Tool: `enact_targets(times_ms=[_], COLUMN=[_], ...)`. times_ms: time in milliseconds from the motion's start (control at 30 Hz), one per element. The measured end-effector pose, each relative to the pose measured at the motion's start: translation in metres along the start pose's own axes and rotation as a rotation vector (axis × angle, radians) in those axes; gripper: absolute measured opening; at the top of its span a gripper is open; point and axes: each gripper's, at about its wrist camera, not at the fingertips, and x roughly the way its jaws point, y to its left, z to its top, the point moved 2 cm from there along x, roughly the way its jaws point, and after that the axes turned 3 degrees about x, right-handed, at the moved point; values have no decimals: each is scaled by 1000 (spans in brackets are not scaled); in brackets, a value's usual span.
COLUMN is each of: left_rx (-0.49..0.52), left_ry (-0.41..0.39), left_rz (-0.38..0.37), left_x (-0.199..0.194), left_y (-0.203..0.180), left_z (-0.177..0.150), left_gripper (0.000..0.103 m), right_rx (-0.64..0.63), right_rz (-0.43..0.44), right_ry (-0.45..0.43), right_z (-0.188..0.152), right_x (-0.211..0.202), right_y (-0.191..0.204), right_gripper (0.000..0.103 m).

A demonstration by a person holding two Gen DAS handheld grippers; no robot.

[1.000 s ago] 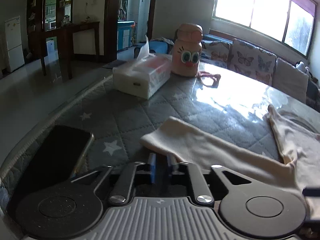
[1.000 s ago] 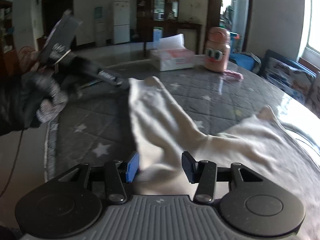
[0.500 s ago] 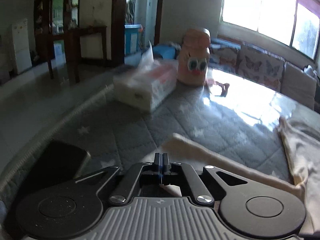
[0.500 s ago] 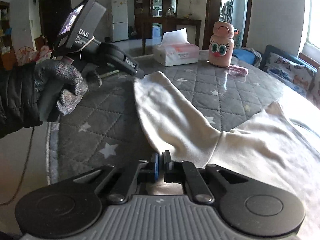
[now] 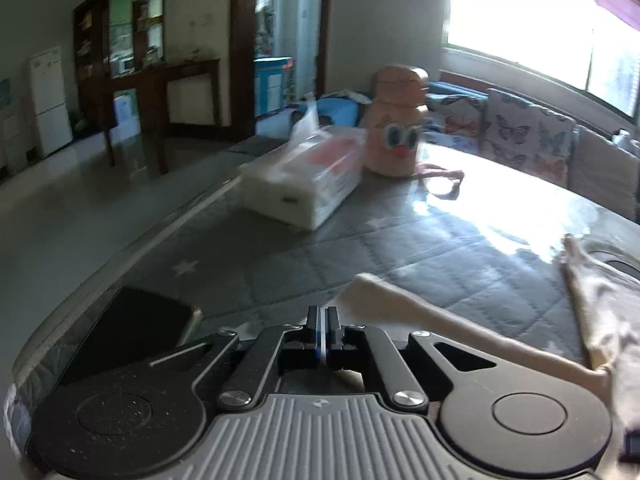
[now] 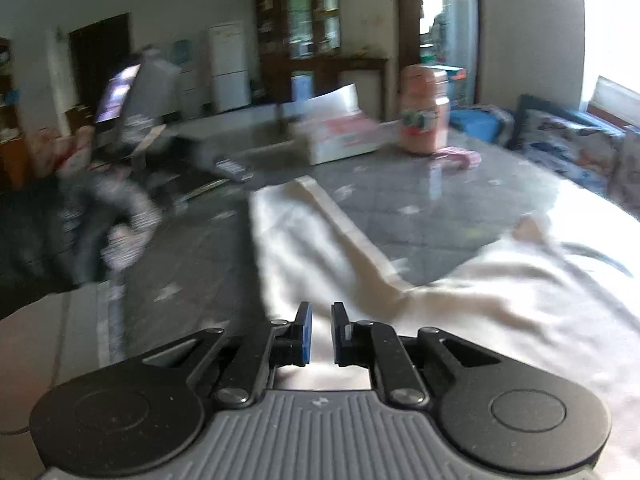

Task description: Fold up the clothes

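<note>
A cream long-sleeved garment (image 6: 460, 304) lies on the grey quilted table cover (image 5: 360, 248). Its sleeve (image 5: 452, 320) stretches toward my left gripper (image 5: 323, 334), whose jaws are shut on the sleeve's cuff, lifted off the table. In the right wrist view the left gripper (image 6: 236, 170) shows blurred at the sleeve's (image 6: 320, 232) far end. My right gripper (image 6: 321, 334) sits over the sleeve near the shoulder, jaws a narrow gap apart with cloth between and below them; whether they pinch it is unclear.
A tissue box (image 5: 304, 184) and a pink cartoon bottle (image 5: 396, 136) stand at the table's far side, with a pink strap (image 5: 440, 178). A black phone (image 5: 132, 328) lies at the table's near left edge. A sofa with butterfly cushions (image 5: 520, 136) runs behind.
My left gripper closed on the cuff and lifted it. My right gripper closed on the cloth near the shoulder, then its jaws parted slightly; the view is blurred by motion.
</note>
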Motion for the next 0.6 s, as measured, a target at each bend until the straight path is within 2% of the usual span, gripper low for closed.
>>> enact_targets(times_ms=[100, 133, 200, 267, 433, 600], left_rx=[28, 36, 52, 72, 137, 162], left_ry=[2, 6, 17, 27, 42, 58], left_rz=[-54, -76, -119, -157, -198, -170], left_x=[-4, -4, -5, -5, -2, 6], left_y=[-15, -21, -32, -43, -66, -68], left_z=[1, 1, 0, -1, -6, -11], left_gripper=[3, 3, 3, 4, 7, 15], right_rx=[76, 95, 115, 133, 96, 26], right_rz=[-58, -77, -108, -116, -45, -11], right_ry=[-16, -17, -11, -1, 37, 39], right_z=[4, 5, 5, 6, 3, -3], right_x=[2, 3, 10, 17, 32, 24], right_y=[-23, -31, -42, -50, -43, -21], right_gripper=[12, 19, 26, 26, 26, 33])
